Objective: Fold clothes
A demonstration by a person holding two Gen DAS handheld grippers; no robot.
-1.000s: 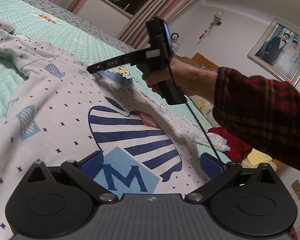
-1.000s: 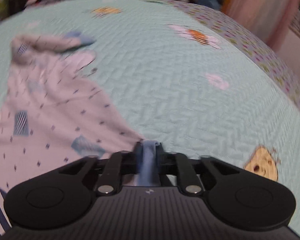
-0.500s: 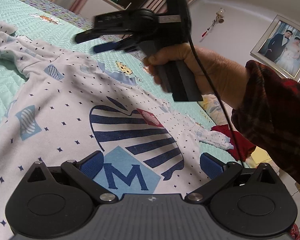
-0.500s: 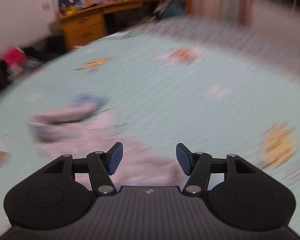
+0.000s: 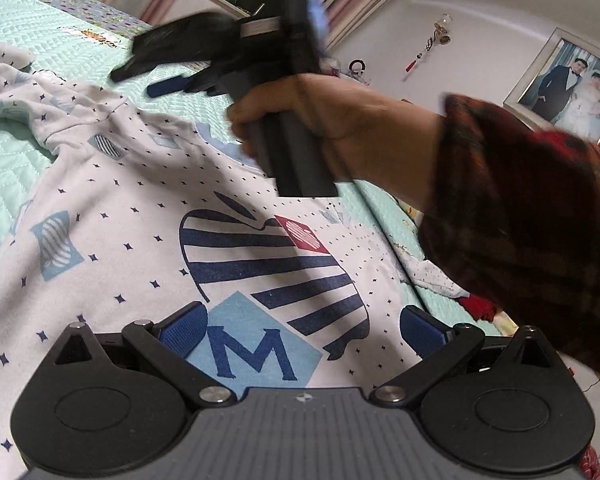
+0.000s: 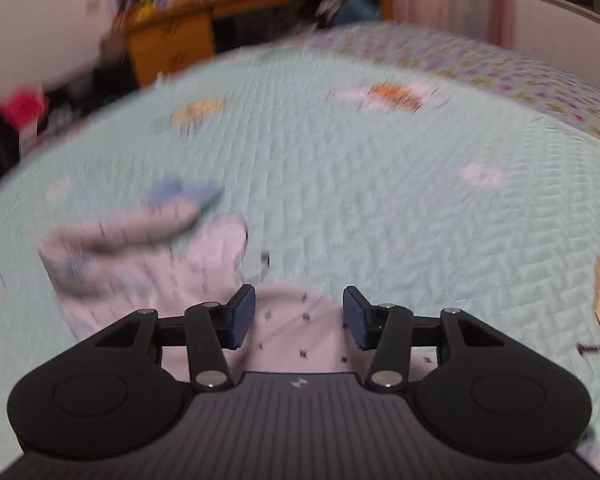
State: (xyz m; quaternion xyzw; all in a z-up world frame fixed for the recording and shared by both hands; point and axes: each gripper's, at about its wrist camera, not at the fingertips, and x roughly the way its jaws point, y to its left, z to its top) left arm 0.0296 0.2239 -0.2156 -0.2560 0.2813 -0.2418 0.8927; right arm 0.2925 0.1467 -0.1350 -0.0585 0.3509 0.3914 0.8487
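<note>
Your right gripper has let go of the blue collar and lifted; its empty jaws are closing. The printed sweatshirt lies flat on the quilt, sleeve at ten o'clock. Your left gripper hovers wide apart, empty.

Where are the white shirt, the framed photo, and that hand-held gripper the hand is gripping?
white shirt (image 5: pixel 148 208): left wrist view, on its dotted chest fabric.
framed photo (image 5: pixel 572 84): left wrist view, on the picture inside the frame.
right hand-held gripper (image 5: pixel 140 74): left wrist view, between its blurred fingertips.
</note>
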